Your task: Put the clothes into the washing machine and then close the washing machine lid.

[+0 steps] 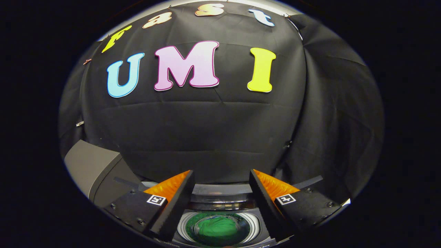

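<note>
My gripper (222,177) hangs open above the washing machine (220,191), with nothing between its fingers. Straight below, seen through the gap between the fingers, a green piece of clothing (217,226) lies inside the round drum (253,224). The machine's top opening is uncovered. A grey slab (91,165) rises to the left of the left finger; whether it is the machine's raised lid I cannot tell.
The black cloth wall (213,137) of the booth stands close behind the machine and wraps round to the right.
</note>
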Demonstrator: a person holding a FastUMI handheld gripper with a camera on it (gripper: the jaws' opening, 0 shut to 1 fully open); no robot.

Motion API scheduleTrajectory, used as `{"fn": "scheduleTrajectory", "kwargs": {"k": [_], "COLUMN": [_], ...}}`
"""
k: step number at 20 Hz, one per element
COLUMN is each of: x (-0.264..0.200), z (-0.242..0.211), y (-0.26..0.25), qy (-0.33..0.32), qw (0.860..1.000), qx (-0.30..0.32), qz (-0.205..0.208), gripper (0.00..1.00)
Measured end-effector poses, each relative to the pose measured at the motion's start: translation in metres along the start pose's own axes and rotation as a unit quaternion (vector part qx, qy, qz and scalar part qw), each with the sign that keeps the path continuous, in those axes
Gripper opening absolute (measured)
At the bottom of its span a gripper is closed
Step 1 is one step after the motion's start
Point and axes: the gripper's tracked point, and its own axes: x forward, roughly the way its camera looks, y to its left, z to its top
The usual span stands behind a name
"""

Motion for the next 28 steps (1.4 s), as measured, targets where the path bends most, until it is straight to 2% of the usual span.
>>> {"fn": "scheduleTrajectory", "kwargs": {"k": [8,12,16,19,23,25,26,28], "x": [-0.032,-0.041,-0.064,-0.080,-0.118,-0.150,-0.169,-0.210], "z": [-0.037,-0.095,-0.095,-0.065,0.022,0.080,0.113,0.163], "y": [0.004,0.009,0.029,0.051,0.091,0.108,0.105,0.106], "qy": [0.025,0.095,0.082,0.041,-0.064,-0.129,-0.173,-0.263], "qw": [1.000,0.995,0.996,0.998,0.996,0.990,0.984,0.964], "qx": [-0.001,-0.043,-0.034,-0.018,-0.012,-0.007,-0.010,-0.022], "qz": [0.001,0.005,0.023,0.033,0.054,0.060,0.048,0.023], "gripper": [0.99,0.99,0.99,0.99,0.99,0.99,0.99,0.98]}}
